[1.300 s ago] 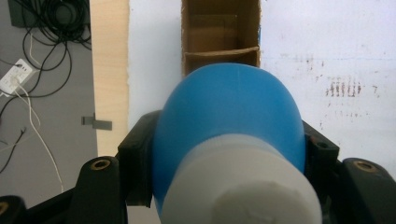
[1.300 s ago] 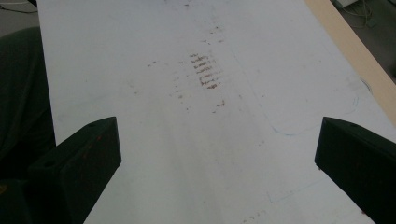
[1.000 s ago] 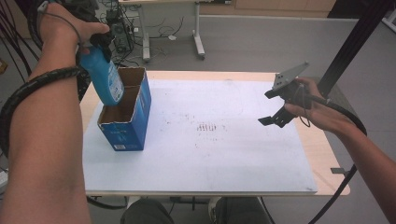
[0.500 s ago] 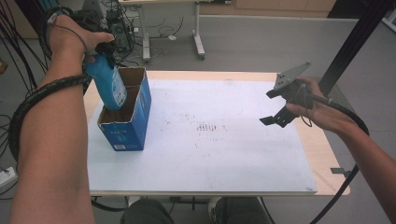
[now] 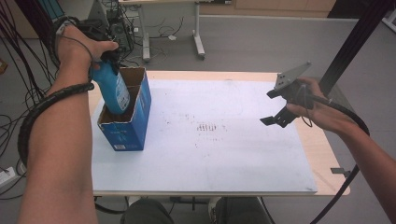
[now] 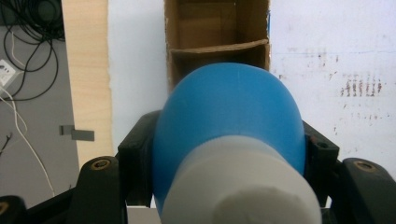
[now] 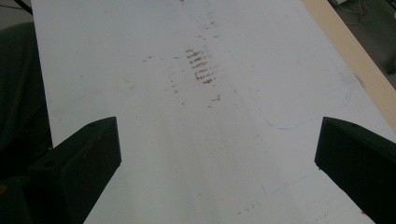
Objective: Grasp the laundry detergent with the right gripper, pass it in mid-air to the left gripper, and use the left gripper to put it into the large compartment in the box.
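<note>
Holding a blue bottle (image 5: 113,91) in the left tool (image 5: 108,60) right now, jaws clamped on either side of its shoulder just below the white cap (image 6: 243,186). From the high view the bottle hangs cap-up, tilted a bit, with its bottom end already down inside the open top of the blue cardboard box (image 5: 128,126). That box stands near the left edge of the surface (image 5: 243,172), closer to the far left corner than the near one. Looking along the left tool, I can see the brown inside of the box past the bottle, with a cardboard divider (image 6: 219,46) running across it, so there are at least two compartments. Honestly can't tell which one the bottle is sitting in, since the bottle itself blocks most of that.

Right tool (image 5: 273,119) is wide open with nothing between the jaws, hanging in the air over the right side of the surface, well apart from the box. Its camera looks down at the white sheet (image 7: 154,116) covering the surface, with a patch of small reddish-brown smudges (image 7: 201,67) out ahead of the jaws, roughly mid-surface. There's a faint pencil-like outline (image 7: 303,119) drawn on the sheet too, off toward the right jaw. A bare wooden strip (image 5: 322,149) of the surface shows along the right edge where the sheet stops.
</note>
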Action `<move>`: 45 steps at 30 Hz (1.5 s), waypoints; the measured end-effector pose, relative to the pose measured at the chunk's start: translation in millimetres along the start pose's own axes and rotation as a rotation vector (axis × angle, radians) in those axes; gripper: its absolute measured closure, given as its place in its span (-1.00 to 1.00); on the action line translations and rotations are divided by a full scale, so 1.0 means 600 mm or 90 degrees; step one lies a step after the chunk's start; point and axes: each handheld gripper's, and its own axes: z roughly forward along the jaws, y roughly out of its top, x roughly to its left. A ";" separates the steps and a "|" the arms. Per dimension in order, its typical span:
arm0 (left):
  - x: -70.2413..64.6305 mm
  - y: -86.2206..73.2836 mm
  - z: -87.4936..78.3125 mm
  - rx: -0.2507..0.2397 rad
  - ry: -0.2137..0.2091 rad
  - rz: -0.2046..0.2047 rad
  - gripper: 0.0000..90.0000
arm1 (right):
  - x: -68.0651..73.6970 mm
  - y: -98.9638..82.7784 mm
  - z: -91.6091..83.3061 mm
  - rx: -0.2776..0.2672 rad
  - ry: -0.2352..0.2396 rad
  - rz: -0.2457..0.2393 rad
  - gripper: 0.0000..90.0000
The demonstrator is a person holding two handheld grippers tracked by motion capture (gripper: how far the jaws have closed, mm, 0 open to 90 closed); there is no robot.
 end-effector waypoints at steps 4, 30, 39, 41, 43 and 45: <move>-0.002 -0.001 0.017 0.004 0.005 0.003 -0.17 | 0.001 -0.002 0.002 0.002 0.000 0.001 -0.99; -0.009 -0.012 0.113 0.011 0.009 0.009 -0.17 | 0.001 -0.010 0.011 0.005 0.003 0.003 -0.99; -0.012 -0.015 0.147 0.020 0.008 0.010 -0.17 | 0.001 -0.014 0.012 0.006 0.004 0.007 -0.99; -0.012 -0.015 0.154 0.021 0.009 0.012 -0.17 | 0.001 -0.015 0.012 0.007 0.003 0.009 -0.99; -0.013 -0.015 0.160 0.024 0.011 0.014 -0.17 | 0.001 -0.016 0.012 0.007 0.004 0.010 -0.99; -0.013 -0.016 0.167 0.027 0.010 0.013 -0.17 | 0.001 -0.016 0.012 0.007 0.004 0.010 -0.99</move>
